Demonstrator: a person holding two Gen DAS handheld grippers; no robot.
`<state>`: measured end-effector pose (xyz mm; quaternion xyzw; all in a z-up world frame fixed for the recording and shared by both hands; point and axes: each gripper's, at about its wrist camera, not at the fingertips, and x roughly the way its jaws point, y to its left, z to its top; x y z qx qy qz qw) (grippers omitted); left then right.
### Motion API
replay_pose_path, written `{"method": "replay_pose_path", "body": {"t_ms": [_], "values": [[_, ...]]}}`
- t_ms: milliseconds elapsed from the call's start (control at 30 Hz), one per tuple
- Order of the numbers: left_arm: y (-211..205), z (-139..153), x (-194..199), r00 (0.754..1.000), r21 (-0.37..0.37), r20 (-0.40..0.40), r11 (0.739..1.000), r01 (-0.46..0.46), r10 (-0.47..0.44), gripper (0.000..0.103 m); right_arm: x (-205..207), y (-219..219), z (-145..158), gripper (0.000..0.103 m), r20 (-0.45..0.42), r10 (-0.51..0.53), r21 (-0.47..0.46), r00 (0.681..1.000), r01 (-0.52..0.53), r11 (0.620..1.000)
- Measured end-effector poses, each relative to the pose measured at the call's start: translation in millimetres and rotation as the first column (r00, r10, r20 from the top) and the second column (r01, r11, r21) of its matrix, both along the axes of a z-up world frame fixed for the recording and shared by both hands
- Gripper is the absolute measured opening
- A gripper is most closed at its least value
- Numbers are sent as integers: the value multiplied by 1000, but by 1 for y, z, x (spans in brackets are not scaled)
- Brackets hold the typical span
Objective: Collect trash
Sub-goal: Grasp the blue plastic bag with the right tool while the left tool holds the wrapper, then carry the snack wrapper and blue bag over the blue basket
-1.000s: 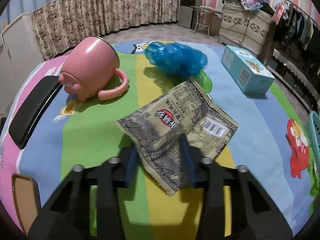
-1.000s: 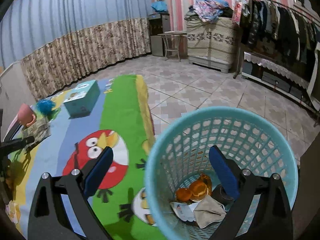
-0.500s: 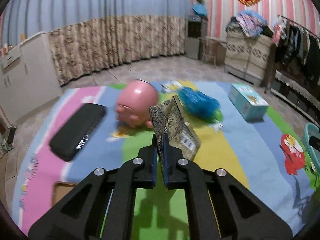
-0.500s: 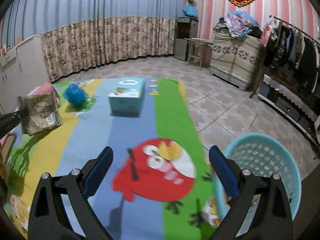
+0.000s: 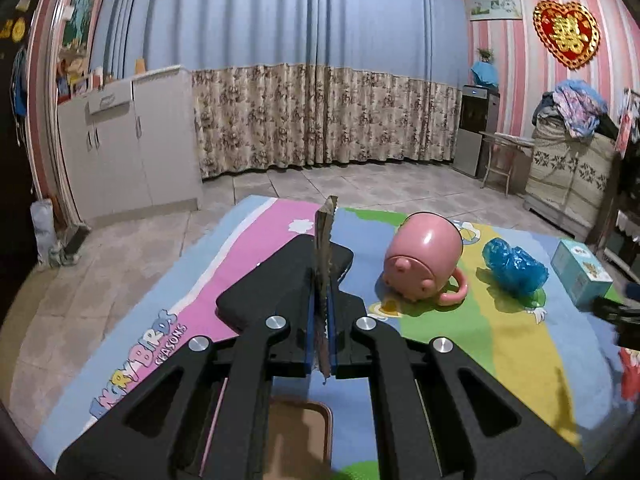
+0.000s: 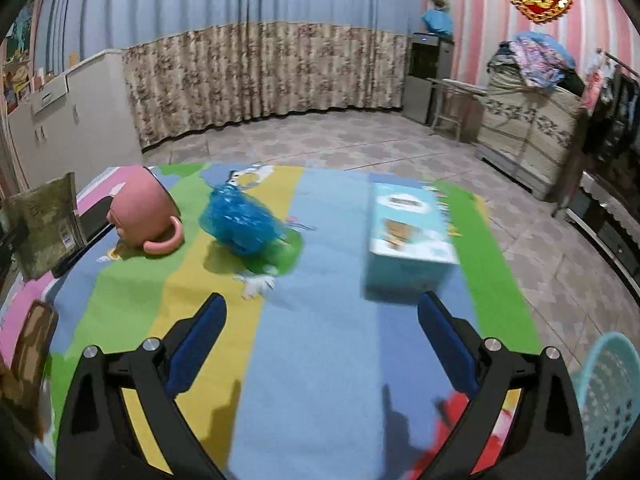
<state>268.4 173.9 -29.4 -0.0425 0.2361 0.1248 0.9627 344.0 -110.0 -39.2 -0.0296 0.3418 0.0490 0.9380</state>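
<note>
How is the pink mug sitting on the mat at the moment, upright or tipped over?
Tipped over. The pink mug lies on its side on the mat, its handle resting on the mat and its rim facing away from the left camera.

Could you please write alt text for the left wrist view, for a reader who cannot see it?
The left tool is shut on a snack wrapper, held edge-on above a colourful mat. On the mat lie a black case, a tipped pink mug, a blue bag and a small box; curtains hang behind.
</note>
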Motion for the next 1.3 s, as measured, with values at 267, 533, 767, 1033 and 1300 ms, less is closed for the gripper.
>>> {"method": "replay_pose_path", "body": {"t_ms": [267,533,767,1033,1300], "values": [[2,-6,6,1000,1,-16,1000,11,-11,4,59,43,-12,93,-32,63,-7,997,-63,998],[-3,-10,7,1000,13,-15,1000,24,-23,4,86,49,-30,35,-124,128,74,984,-120,990],[-6,-10,6,1000,21,-13,1000,19,-19,4,26,5,2,19,-28,113,103,993,-110,989],[-13,3,-4,999,38,23,999,24,-25,3,-97,-103,60,19,73,-33,49,997,29,998],[-38,27,-17,998,36,25,997,65,-65,3,-188,-227,61,19,114,-296,31,948,294,955]]}}
